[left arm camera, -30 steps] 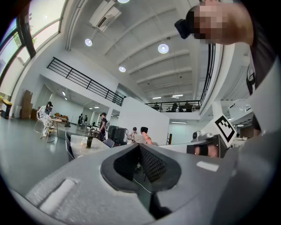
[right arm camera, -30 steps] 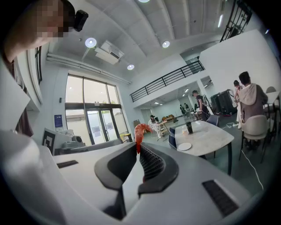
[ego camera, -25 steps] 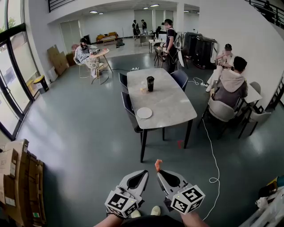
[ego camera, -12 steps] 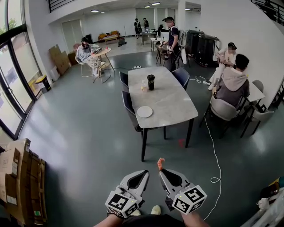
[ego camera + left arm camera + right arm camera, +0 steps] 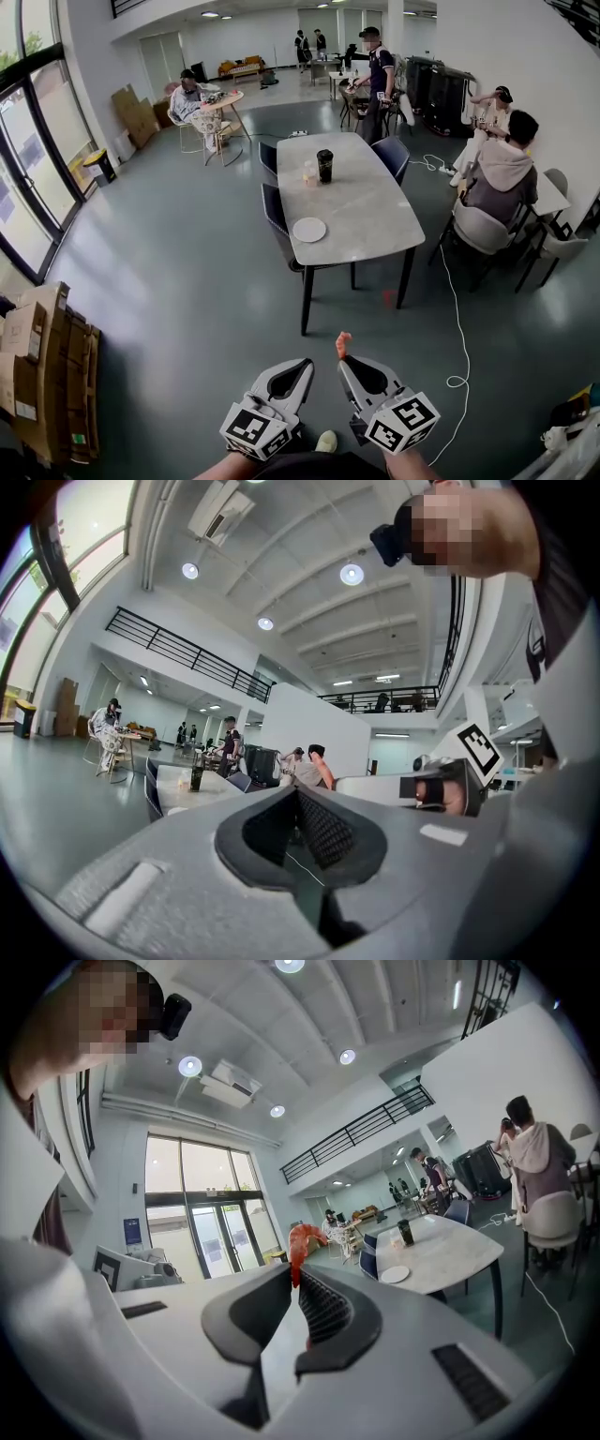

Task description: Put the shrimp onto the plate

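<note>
Head view: I'm carrying the shrimp point(image 5: 343, 343) upright in my right gripper point(image 5: 343, 360), body poking up past the tips, I'd judge so it drops cleanly. The plate point(image 5: 309, 230) lies near the table's point(image 5: 366, 211) near left corner, well apart from me. Bare floor lies between, with a cable point(image 5: 457, 328) trailing on my right.

Left gripper view: my left gripper point(image 5: 298, 797) is pressed together, with nothing in it.

Right gripper view: the jaws pinch the shrimp's lower end, and the plate sits ahead to the right.

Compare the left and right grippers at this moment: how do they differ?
The right gripper pinches the red shrimp at its jaw tips; the left gripper is shut on nothing. The left gripper leans rightward, the right gripper leftward. Both point toward the table, well short of it.
</note>
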A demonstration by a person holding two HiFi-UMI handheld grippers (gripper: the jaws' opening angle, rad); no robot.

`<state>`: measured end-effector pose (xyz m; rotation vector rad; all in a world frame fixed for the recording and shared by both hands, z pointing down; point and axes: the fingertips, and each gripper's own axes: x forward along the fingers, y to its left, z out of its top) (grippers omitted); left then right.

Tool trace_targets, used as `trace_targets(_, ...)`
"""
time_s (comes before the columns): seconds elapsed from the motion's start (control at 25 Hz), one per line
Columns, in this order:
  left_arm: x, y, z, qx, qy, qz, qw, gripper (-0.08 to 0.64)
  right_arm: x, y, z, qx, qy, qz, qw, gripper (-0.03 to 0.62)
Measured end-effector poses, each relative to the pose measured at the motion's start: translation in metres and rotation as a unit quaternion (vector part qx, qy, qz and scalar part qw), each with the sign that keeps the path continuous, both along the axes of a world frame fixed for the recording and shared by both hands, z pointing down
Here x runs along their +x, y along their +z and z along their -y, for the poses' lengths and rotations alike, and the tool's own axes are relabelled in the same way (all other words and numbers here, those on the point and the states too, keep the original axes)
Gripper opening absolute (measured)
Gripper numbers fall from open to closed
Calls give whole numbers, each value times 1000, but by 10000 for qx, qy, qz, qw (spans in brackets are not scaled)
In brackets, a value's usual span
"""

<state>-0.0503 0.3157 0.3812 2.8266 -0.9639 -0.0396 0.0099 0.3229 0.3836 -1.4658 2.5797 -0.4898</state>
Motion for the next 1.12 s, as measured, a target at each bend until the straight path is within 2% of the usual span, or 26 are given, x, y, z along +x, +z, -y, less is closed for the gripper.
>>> trace_targets(0.44,8,4,50,14,28,-109,9999,6,7,8,45,-102,79,-126,9998,28)
trace_targets(0.76,9,-4,134,190,118,-91,9997,6,6,2,125,-129,152,-311,9993,28)
trace_targets(1.12,-1,2,228,153,324,-100,9993,7,-8,5,216,-217,285,-441,9984,28)
